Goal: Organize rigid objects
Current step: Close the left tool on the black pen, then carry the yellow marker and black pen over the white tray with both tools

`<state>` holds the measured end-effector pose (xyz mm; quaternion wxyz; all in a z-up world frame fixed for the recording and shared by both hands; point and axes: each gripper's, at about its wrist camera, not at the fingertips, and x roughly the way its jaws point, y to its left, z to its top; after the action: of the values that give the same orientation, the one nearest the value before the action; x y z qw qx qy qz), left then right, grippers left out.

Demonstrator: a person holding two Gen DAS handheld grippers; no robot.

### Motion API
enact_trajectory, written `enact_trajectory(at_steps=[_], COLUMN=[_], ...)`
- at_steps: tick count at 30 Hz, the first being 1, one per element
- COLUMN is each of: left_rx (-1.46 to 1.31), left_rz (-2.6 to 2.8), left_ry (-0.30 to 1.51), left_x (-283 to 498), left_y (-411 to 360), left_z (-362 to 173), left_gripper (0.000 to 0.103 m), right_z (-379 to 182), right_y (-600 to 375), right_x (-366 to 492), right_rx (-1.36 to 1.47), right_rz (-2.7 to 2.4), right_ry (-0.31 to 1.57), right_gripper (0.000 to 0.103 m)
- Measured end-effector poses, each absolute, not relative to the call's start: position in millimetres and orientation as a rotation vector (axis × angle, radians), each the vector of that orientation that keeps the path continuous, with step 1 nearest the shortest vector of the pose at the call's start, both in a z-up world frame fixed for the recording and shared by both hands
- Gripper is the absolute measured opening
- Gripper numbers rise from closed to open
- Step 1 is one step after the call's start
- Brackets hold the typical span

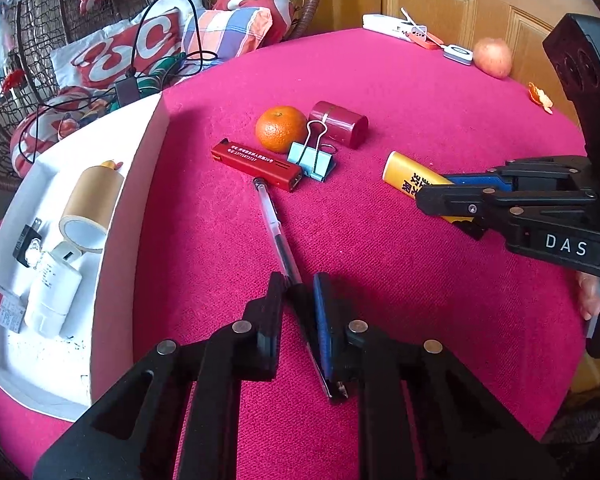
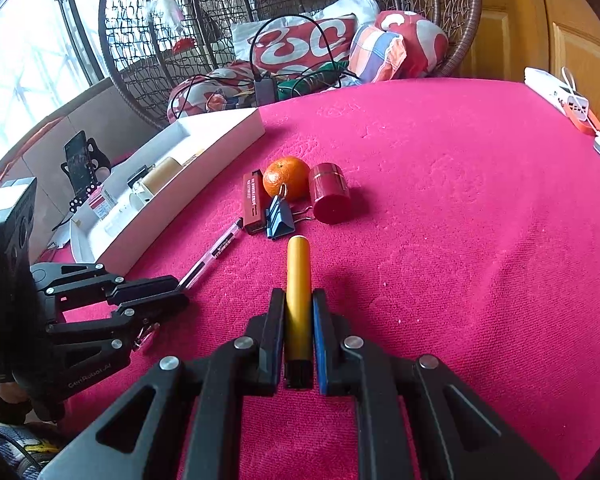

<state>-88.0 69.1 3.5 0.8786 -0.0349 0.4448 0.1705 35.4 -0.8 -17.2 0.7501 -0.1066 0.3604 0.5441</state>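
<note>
My left gripper (image 1: 299, 285) is shut on the lower part of a clear pen (image 1: 274, 228), which lies on the pink tablecloth and runs slantwise between the fingers. From the right wrist view, that left gripper (image 2: 182, 291) sits at the left with the pen (image 2: 216, 250) sticking out of it. My right gripper (image 2: 299, 294) is shut on a yellow lighter (image 2: 298, 276); the same gripper (image 1: 432, 188) and yellow lighter (image 1: 406, 170) appear at the right of the left wrist view. A red lighter (image 1: 256, 164), a blue binder clip (image 1: 312, 160), a mandarin (image 1: 281, 128) and a dark red tin (image 1: 340, 124) lie clustered ahead.
A white tray (image 1: 132, 200) stands at the left, holding a tape roll (image 1: 92, 200), a white bottle (image 1: 52, 292) and small items. An apple (image 1: 493, 57), orange peel (image 1: 539, 98) and white devices (image 1: 392, 26) sit at the far edge. A wicker chair with cushions (image 2: 308, 46) stands behind.
</note>
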Motion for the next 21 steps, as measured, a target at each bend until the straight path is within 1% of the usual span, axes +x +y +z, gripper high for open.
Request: enact_trajectory(at_steps=[5, 13, 21], left_rx=[-0.146, -0.239, -0.295], left_rz=[0.353, 0.358, 0.364], left_ry=[0.883, 0.724, 0.649], left_x=[-107, -136, -154], left_y=[78, 88, 99], left_z=[13, 47, 63], left_gripper=[0.009, 0.009, 0.009], right_z=[7, 34, 51], right_y=[-5, -9, -7], right_x=[30, 22, 15], right_rx=[-0.175, -0.122, -0.097], right_rz=[1.213, 1.225, 1.255], right_ry=[0.718, 0.64, 0.588], right_gripper=[0.011, 0.011, 0.011])
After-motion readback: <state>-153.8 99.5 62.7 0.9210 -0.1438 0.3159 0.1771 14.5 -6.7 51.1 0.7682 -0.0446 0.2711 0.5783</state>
